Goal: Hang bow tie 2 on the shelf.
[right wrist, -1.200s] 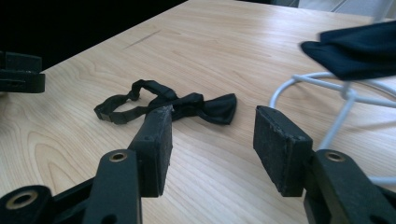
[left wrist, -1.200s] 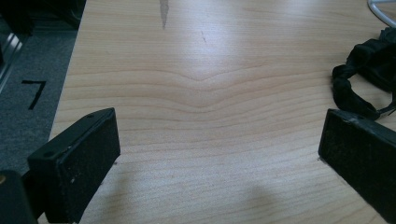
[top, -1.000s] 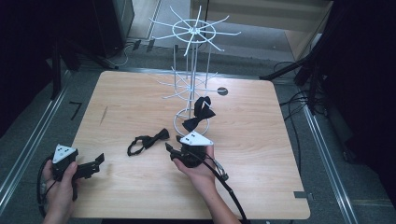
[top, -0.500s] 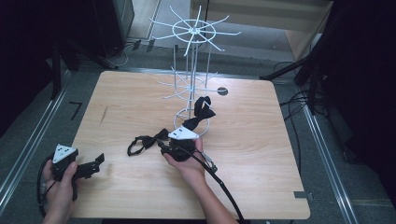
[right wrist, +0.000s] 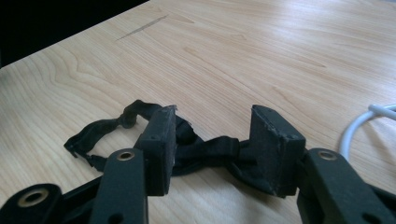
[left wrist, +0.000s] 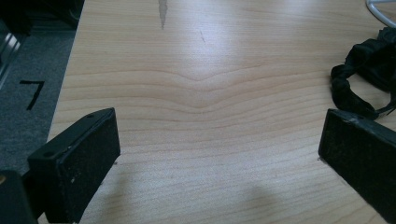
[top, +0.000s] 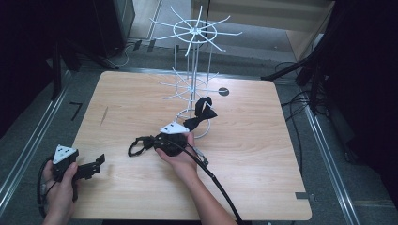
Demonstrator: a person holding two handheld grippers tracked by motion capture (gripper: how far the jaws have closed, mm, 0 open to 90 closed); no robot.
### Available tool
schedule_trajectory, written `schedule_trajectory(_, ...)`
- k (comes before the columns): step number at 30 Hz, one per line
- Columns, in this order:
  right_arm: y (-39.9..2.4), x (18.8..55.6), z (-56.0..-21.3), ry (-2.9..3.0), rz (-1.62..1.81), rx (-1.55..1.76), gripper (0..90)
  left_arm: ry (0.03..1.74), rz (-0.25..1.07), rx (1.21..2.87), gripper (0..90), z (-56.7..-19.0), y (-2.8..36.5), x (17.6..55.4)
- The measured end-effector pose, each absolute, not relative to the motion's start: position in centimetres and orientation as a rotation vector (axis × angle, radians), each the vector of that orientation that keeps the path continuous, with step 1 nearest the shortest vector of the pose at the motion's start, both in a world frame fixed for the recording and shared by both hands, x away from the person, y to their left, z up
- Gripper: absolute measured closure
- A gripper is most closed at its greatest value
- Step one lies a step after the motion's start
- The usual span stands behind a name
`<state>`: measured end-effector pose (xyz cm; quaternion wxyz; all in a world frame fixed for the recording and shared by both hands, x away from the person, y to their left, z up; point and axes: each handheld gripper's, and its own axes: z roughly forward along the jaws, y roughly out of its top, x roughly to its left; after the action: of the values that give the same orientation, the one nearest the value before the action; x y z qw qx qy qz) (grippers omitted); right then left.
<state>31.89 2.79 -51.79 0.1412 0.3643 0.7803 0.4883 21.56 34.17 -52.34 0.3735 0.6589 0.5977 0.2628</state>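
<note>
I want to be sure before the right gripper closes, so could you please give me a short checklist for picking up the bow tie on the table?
1. Bow tie between the right gripper jaws: ok, its knot lies in the gap.
2. Pads pressing on it: not ok, a gap remains on both sides.
3. Strap free: ok, loose on the table.
4. Left gripper out of the way: ok, open near the table's edge.
5. Rack clear of the grab: ok, behind, with a second bow tie hanging.

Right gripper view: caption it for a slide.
Right gripper straddling a black bow tie on the wooden table.
</note>
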Motion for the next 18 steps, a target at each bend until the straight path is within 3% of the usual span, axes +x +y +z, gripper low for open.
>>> schedule_trajectory(18,6.0,32.8,-53.1,2.355,1.365,0.988,54.3,1.530,0.674,1.688,0.0,-52.3,34.2,21.6)
